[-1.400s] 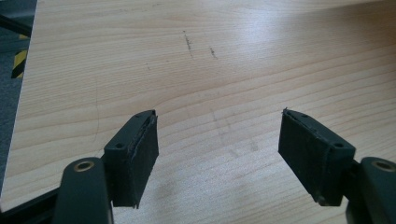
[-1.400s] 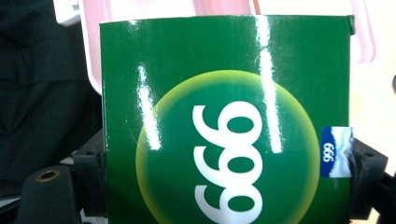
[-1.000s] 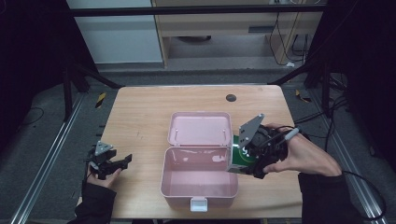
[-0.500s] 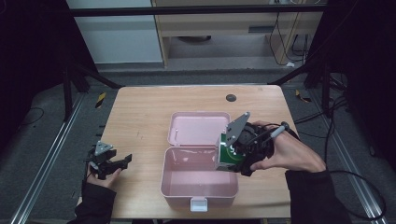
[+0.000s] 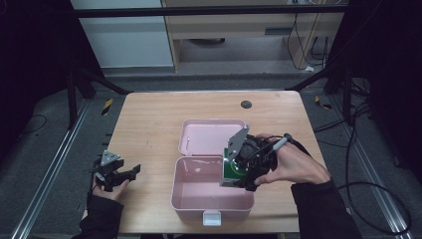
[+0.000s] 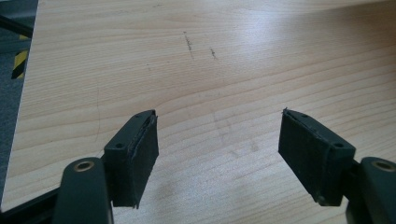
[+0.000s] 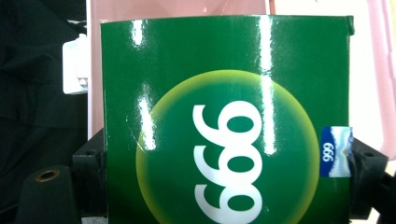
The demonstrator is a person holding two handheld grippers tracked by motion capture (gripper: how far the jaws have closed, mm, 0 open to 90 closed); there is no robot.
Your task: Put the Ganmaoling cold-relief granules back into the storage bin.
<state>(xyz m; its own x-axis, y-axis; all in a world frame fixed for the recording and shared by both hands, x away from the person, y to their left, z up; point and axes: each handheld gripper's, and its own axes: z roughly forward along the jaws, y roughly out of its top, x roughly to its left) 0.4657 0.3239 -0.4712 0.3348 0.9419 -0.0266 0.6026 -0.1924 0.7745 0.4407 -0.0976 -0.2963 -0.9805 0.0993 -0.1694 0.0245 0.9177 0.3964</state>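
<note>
A pink plastic box (image 5: pixel 199 191) stands open at the table's near middle, its lid (image 5: pixel 211 137) laid back flat behind it. My right gripper (image 5: pixel 234 172) is shut on a glossy green carton (image 5: pixel 232 168) with a yellow-green disc and white "999", held over the box's right inner edge. In the right gripper view the green carton (image 7: pixel 224 126) sits between the black pads (image 7: pixel 366 163), with the pink box (image 7: pixel 177 8) behind it. My left gripper (image 5: pixel 124 174) rests at the table's left front edge, open and holding nothing. The left gripper (image 6: pixel 217 154) view looks over bare wood.
The wooden table (image 5: pixel 149 124) has a small dark round spot (image 5: pixel 246 104) near its far edge. Metal rails and cables run along the floor on both sides. A white latch (image 5: pixel 212 218) sticks out from the box's front.
My right gripper has carried the green carton leftward and slightly down, from beside the box's right wall to over its inner edge. The left gripper has stayed still.
</note>
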